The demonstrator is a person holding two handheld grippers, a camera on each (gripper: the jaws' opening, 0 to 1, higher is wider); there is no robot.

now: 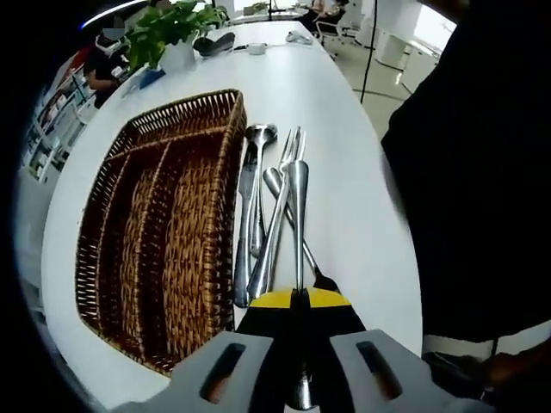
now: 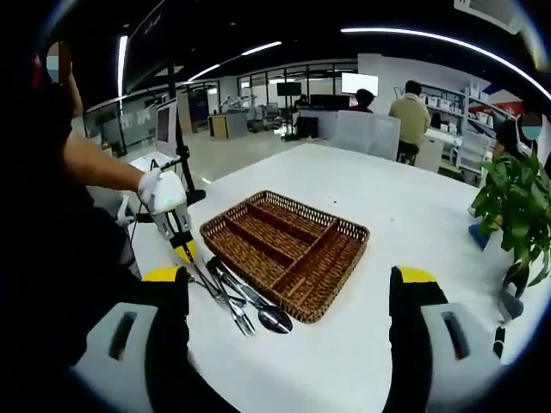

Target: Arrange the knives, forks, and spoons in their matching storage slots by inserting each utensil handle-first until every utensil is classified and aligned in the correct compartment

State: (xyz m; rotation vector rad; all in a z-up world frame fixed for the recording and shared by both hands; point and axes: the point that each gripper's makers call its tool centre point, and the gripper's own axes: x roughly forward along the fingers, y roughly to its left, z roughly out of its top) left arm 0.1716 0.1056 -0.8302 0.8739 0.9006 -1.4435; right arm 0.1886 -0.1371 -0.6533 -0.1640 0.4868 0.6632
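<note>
— Utensils (image 1: 267,215)?
— Lying on table (image 1: 344,172) just beside wicker tray (image 1: 155,249), long axes parallel w/ its slots; left gripper (image 1: 299,301) clamps one knife (image 1: 298,198), blade pointing away.
— Right gripper (image 2: 288,297)?
— Jaws spread wide, nothing held; potted plant (image 2: 516,206) well apart.

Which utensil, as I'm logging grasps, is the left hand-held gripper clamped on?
The utensil running straight out from the left hand-held gripper, broad rounded end away; its type is unclear. The others lie fanned beside the wicker basket.
</note>
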